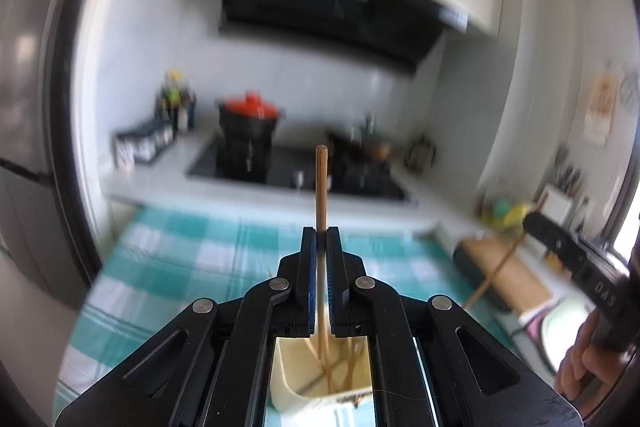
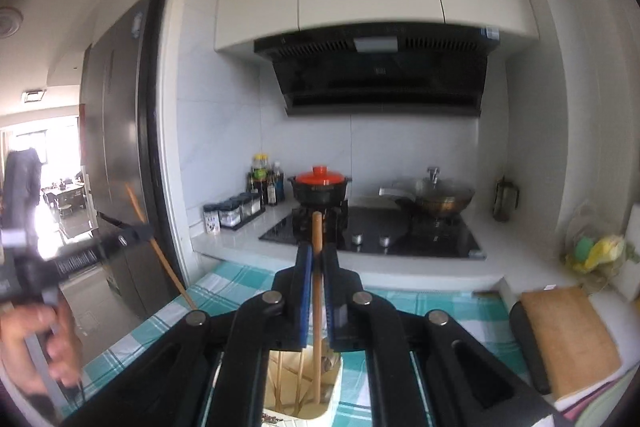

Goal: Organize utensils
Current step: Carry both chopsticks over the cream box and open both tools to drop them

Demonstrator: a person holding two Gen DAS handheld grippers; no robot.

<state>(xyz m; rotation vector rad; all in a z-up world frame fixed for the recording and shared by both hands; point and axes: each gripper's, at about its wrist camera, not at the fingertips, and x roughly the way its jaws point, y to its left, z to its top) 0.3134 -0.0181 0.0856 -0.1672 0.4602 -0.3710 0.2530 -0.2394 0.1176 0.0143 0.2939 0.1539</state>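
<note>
**Both jaws shut on a chopstick, above the holder**

The jaws of the left gripper [image 1: 321,233] are closed down to a thin slit, and one chopstick [image 1: 321,187] is pinched between the blue pads, standing upright with its top end well above the fingertips. Its lower part runs down into the cream holder [image 1: 292,383] seen through the gap in the gripper body. The jaws of the right gripper [image 2: 317,251] are just as narrow, clamped on a second chopstick [image 2: 317,307], also upright, with its lower end inside the holder [image 2: 332,399].

The holder stands on a teal checked cloth [image 1: 180,267] on the table. At least three more sticks lean inside it in the right wrist view; the left view shows a few, too blurred to count.

Only the left wrist view shows the right gripper from outside, at its right edge, with its stick slanting downward and a hand [image 1: 588,359] behind. Only the right wrist view shows the left gripper at its left edge, a doorway and a room beyond. That view is sharper: one red-lidded pot [image 2: 319,183] and one lidded wok [image 2: 434,195] sit on the hob [image 2: 372,235], and one chopping board [image 2: 568,335] lies to the right.
</note>
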